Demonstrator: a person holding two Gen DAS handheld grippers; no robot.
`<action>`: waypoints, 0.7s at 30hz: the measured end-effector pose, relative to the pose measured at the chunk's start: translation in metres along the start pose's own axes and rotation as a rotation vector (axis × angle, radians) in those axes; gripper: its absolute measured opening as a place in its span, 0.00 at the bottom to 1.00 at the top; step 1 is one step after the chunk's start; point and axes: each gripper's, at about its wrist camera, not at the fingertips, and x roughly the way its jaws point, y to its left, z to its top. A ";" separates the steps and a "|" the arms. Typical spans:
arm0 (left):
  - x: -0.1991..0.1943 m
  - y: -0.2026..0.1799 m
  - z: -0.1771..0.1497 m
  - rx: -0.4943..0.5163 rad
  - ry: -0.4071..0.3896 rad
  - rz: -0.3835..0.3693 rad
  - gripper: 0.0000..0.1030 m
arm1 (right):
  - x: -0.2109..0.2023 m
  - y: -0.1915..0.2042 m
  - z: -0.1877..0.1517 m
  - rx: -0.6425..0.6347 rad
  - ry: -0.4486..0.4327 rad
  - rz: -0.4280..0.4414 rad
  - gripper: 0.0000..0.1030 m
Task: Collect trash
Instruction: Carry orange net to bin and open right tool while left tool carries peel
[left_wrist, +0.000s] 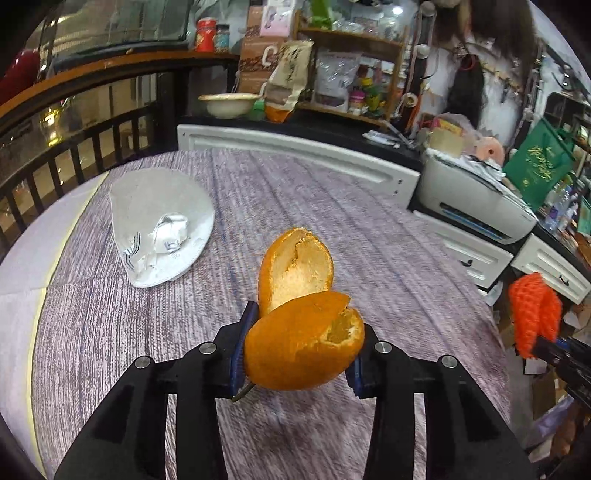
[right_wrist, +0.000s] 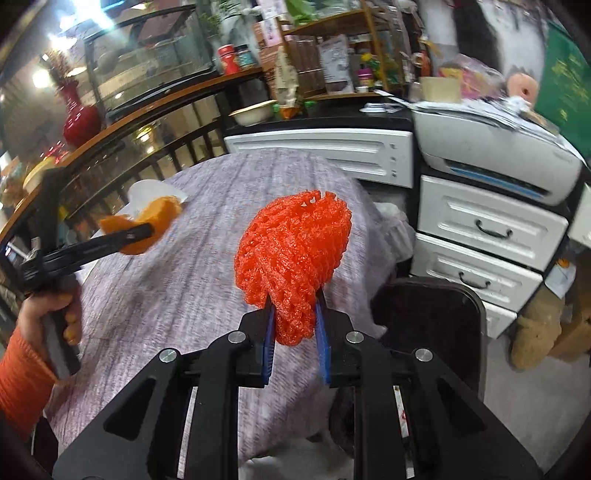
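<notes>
Between the blue pads of the left gripper sits an orange peel, clamped at its lower half – the pads press on either flank, while a second lobe of peel stands up ahead of the fingertips with its pale pith facing the camera. Under the peel runs a table covered in a streaky grey-purple cloth. Ahead and to the left of this gripper lies a white paper plate, folded over, with a crumpled wrapper on it. Out at the right edge of the same view hangs an orange foam net.

That net is pinched by the right gripper, whose jaws stand narrow, the blue pads squeezing its lower end while the rest billows up ahead of the fingertips. Below and to the right of this gripper stands a dark bin, just beside the table edge (its inside is too dark to read). To the far left a hand in an orange sleeve grips the other tool's handle. Beyond the table, white drawers carry a printer.
</notes>
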 end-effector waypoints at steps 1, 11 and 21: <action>-0.006 -0.007 -0.002 0.018 -0.017 -0.005 0.40 | -0.003 -0.006 -0.004 0.017 -0.007 -0.009 0.19; -0.049 -0.092 -0.021 0.140 -0.067 -0.197 0.40 | -0.025 -0.075 -0.048 0.182 -0.029 -0.157 0.19; -0.047 -0.186 -0.044 0.199 -0.023 -0.373 0.40 | 0.036 -0.126 -0.090 0.260 0.129 -0.252 0.19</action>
